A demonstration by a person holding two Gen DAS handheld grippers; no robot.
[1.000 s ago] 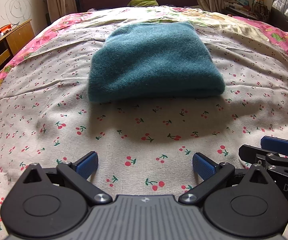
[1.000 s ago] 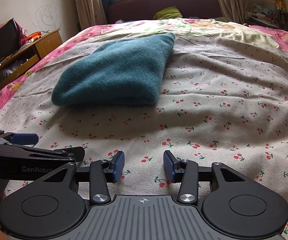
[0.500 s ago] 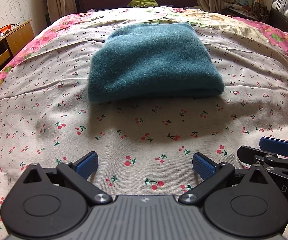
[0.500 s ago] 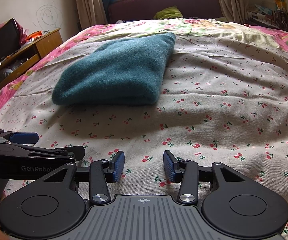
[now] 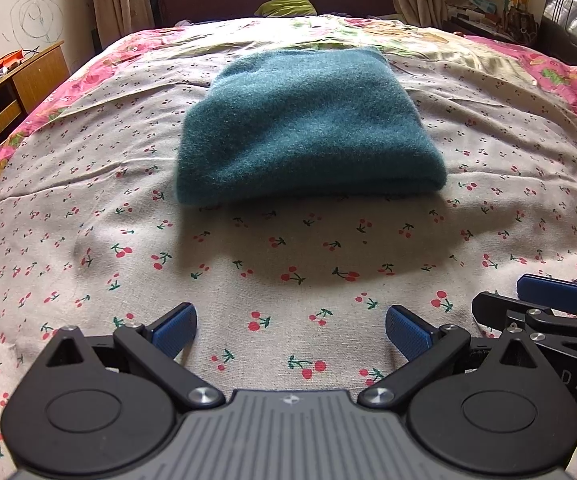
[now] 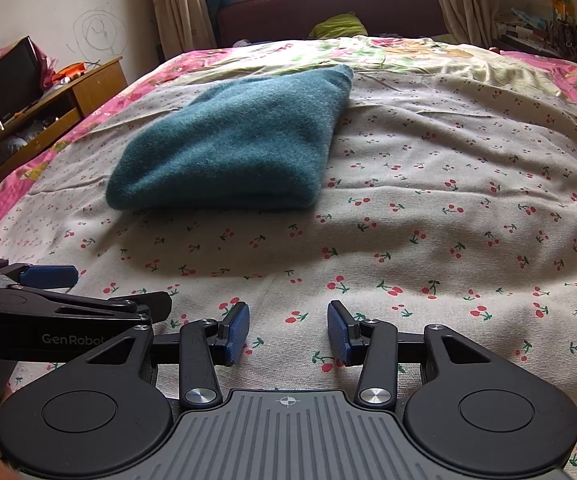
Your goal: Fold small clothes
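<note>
A teal fuzzy garment (image 5: 308, 128) lies folded into a thick rectangle on the cherry-print bedsheet (image 5: 288, 264), its folded edge toward me. It also shows in the right wrist view (image 6: 232, 148), ahead and to the left. My left gripper (image 5: 290, 330) is wide open and empty, low over the sheet well short of the garment. My right gripper (image 6: 288, 330) is open and empty, also low over the sheet. Each gripper shows at the edge of the other's view: the right one (image 5: 548, 292), the left one (image 6: 48, 276).
A wooden side cabinet (image 6: 48, 100) with clutter stands left of the bed. A dark red headboard (image 6: 328, 8) and a green pillow (image 6: 336, 26) are at the far end. Cluttered shelves (image 5: 488, 16) are at the back right. A pink floral cover (image 5: 568, 76) borders the sheet.
</note>
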